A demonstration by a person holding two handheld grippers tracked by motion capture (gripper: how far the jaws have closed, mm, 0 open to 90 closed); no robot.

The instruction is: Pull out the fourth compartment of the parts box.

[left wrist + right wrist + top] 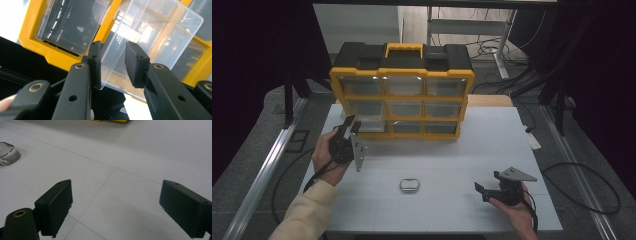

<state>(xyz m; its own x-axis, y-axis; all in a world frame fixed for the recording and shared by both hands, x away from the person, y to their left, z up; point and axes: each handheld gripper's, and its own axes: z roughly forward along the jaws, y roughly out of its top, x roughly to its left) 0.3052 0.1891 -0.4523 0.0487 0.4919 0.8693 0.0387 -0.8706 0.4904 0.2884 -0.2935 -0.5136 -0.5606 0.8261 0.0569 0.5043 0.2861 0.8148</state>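
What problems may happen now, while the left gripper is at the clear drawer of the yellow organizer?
1. The left gripper straddles only the corner edge of the clear drawer; its jaws do not visibly press it, so the grip may slip.
2. The drawer already sticks out tilted; a further pull may drop it from the yellow organizer.
3. Pulling may also drag the organizer, since the right gripper rests far away, open, near the small metal object.

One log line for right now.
left gripper: jaws astride clear plastic drawer of yellow organizer | right gripper: open, idle | oval metal tin: untouched
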